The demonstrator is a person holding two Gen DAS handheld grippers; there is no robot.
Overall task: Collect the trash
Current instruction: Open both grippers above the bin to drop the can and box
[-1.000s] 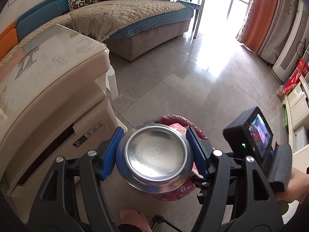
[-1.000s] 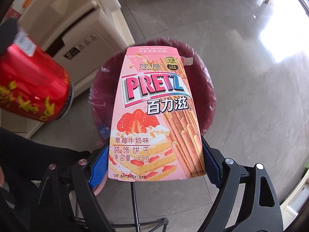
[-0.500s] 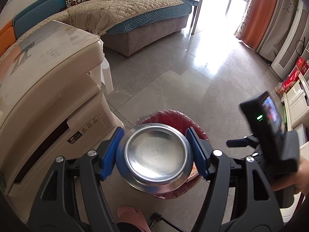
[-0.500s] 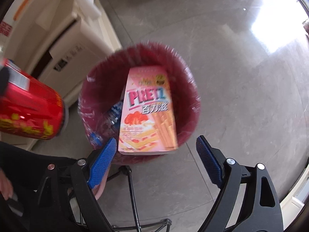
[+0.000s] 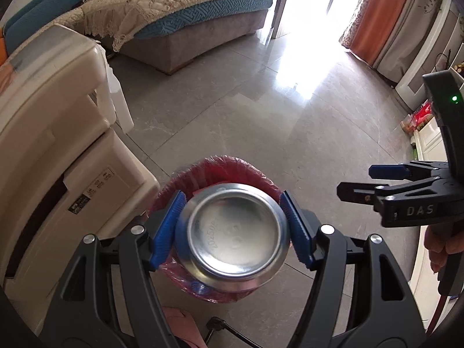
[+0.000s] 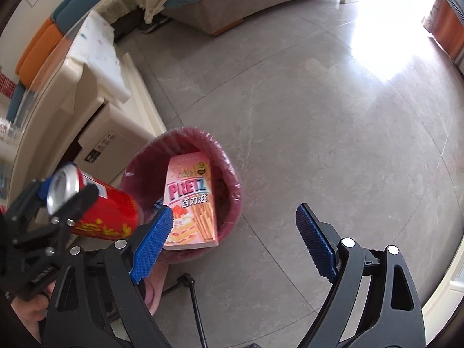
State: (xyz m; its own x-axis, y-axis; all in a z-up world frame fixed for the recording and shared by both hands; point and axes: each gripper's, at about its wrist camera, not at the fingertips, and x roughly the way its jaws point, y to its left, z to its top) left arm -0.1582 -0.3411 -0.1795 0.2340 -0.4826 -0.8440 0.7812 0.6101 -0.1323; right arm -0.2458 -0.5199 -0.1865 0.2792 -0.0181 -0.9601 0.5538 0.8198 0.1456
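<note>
Two grippers | left gripper (image 5: 233,226) clamped on red can (image 5: 232,232), held sideways above the bin (image 6: 232,179) | right gripper (image 6: 235,232) jaws spread wide, holding nothing, off to the bin's right | pink snack box (image 6: 190,200) leaning inside red-lined bin | bin on grey tile floor (image 6: 319,110) beside cream cabinet (image 5: 43,150) | sofa (image 5: 188,8) behind

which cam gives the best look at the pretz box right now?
Right wrist. The Pretz box shows its whole printed face there, leaning inside the red-lined bin, only its lower left corner hidden behind a blue finger pad. In the left wrist view the held can blocks it, leaving a pink sliver.
</note>
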